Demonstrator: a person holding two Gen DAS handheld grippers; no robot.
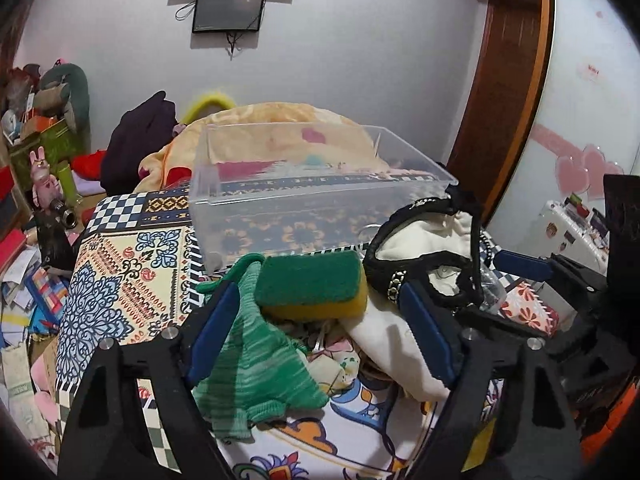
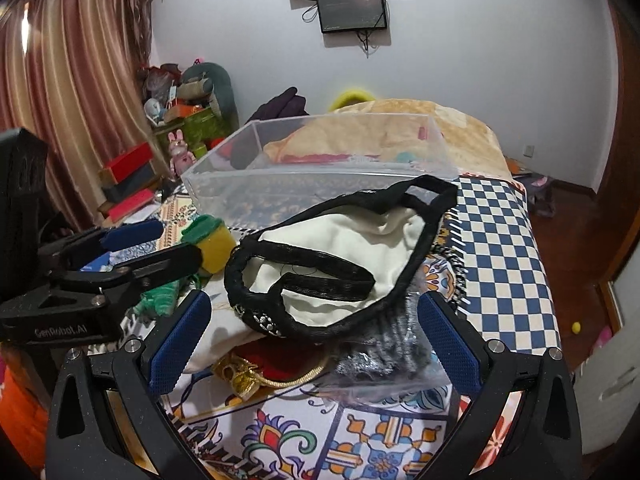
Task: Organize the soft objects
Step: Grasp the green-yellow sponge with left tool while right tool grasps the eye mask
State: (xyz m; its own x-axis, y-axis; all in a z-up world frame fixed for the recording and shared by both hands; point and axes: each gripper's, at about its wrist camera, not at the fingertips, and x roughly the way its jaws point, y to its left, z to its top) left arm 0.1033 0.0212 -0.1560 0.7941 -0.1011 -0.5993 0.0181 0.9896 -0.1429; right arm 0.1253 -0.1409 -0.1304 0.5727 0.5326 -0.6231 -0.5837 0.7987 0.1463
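Tongs (image 1: 316, 312) spread, sponge (image 1: 312, 286) beside bin (image 1: 320, 200) edge

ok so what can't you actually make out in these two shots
- Left wrist view: the bottom of the white cloth is hidden behind the left tongs.
- Right wrist view: the sponge is partly blocked by the left tongs.
- Right wrist view: the red and gold item lies mostly under the cloth; unidentifiable.
- Both views: whether anything lies in the clear box.

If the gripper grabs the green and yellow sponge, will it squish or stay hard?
The sponge will probably squish, since its yellow part looks like soft foam. It is likely light for its size. Its flat block shape should not roll, though it rests tilted on the green knitted cloth and might slide off when nudged.
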